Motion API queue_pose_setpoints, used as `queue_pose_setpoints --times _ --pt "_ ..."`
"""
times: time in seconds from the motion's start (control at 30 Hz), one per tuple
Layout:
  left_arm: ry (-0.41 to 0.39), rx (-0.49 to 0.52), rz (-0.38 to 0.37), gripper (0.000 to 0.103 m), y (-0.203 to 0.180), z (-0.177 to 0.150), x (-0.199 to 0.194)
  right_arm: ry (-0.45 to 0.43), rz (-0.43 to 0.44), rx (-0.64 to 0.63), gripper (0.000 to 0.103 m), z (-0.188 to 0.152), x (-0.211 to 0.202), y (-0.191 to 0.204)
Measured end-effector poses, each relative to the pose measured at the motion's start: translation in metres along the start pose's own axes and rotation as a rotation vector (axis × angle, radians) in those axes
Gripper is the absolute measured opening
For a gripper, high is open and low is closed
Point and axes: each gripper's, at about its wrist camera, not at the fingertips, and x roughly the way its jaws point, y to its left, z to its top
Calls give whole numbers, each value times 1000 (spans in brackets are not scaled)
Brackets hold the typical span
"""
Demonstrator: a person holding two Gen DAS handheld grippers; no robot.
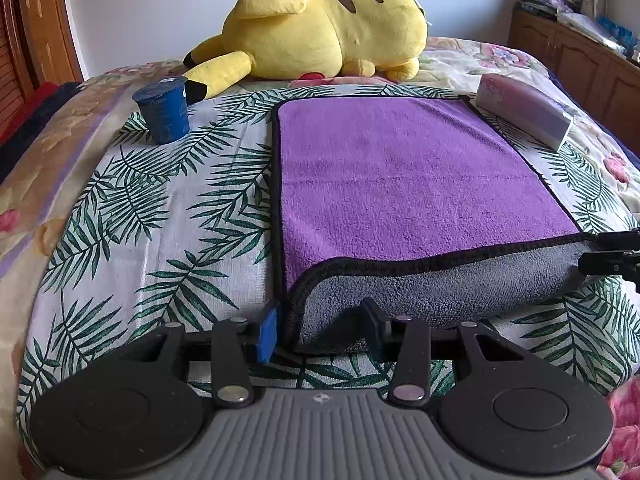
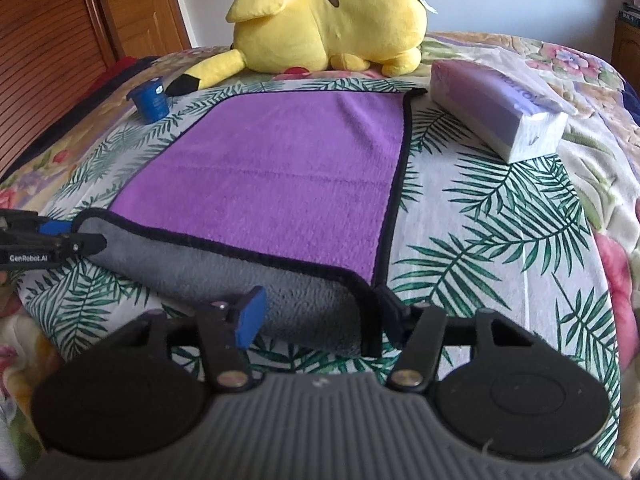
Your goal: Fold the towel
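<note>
A purple towel (image 1: 400, 176) with a grey underside and black trim lies flat on a palm-leaf cloth on the bed; it also shows in the right wrist view (image 2: 276, 176). Its near edge is rolled back, grey side (image 1: 436, 292) up. My left gripper (image 1: 322, 330) is open, its jaws either side of the near left corner of the towel. My right gripper (image 2: 324, 316) is open around the near right corner, and shows at the right edge of the left wrist view (image 1: 612, 254). The left gripper appears at the left of the right wrist view (image 2: 52, 240).
A big yellow plush (image 1: 320, 24) lies at the far side of the bed. A blue cup (image 1: 164, 110) stands left of the towel. A tissue pack (image 1: 528, 114) lies to its right. Wooden doors (image 2: 60, 40) are at left, a wooden cabinet (image 1: 580, 60) at right.
</note>
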Motion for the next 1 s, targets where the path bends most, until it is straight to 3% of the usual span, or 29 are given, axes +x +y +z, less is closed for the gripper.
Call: queue_pose_setpoints --times 0.33,0.73,0.77,0.87,0.9,1.0 --pt "-1 21 11 40 -3 -1 0 -8 7 -5 33 3 -5 2" --pt "-6 25 11 40 -3 -1 -1 32 -10 -16 31 1 2 -1" --pt "-10 24 9 36 -3 0 -2 30 -8 -18 29 0 1 0" --pt "-34 28 4 11 -4 2 -9 26 -2 -32 15 0 0 1" --pt "-44 30 3 10 -4 3 -11 21 -6 -37 4 0 -1 1" --pt "-80 35 -8 8 -5 6 -19 1 -5 -28 4 2 -4 -3"
